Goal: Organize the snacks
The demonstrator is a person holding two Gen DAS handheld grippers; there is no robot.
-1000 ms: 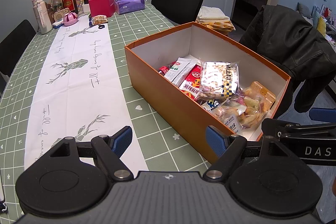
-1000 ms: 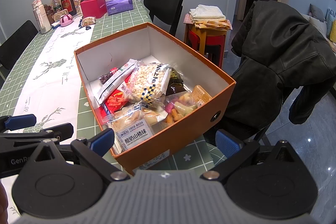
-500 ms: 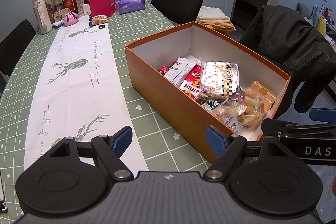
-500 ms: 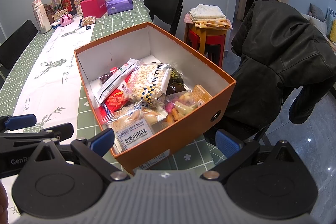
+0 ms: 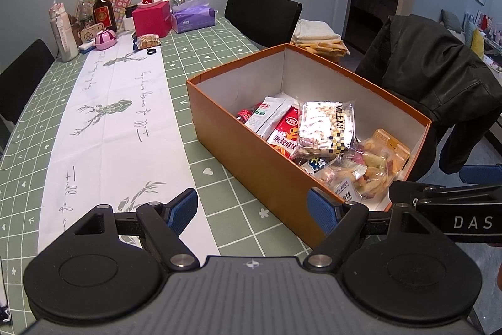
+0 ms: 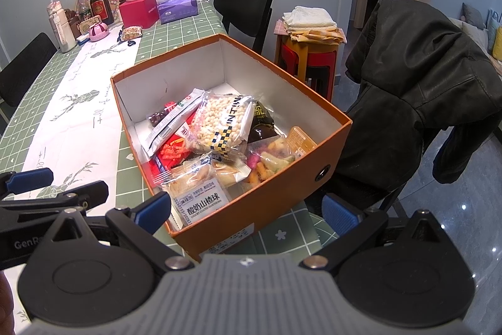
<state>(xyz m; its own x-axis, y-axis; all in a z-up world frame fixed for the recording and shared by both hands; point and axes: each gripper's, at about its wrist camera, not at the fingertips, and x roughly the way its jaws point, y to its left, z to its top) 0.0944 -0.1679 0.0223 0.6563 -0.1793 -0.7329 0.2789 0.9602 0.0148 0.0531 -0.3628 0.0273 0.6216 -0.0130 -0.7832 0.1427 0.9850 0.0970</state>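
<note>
Left wrist view: left gripper [image 5: 252, 208] jaws spread, empty, above the green checked desk [image 5: 219, 175]; open orange cardboard box [image 5: 251, 146] holds snack packets [image 5: 326, 127].
Right wrist view: right gripper [image 6: 248, 211] jaws spread (nothing held), over the box's near corner.

"MILENI" on the clear puffed-snack bag [image 6: 223, 124]; "酸奶山楂球" on the white label of the front snack bag [image 6: 200, 199]; "DAS" on the right gripper [image 5: 470, 209]; "GenR" on the left gripper [image 6: 37, 209].

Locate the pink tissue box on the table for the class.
In both views the pink tissue box stands at the table's far end, touching the purple tissue pack on its right, beyond the orange box.
</note>
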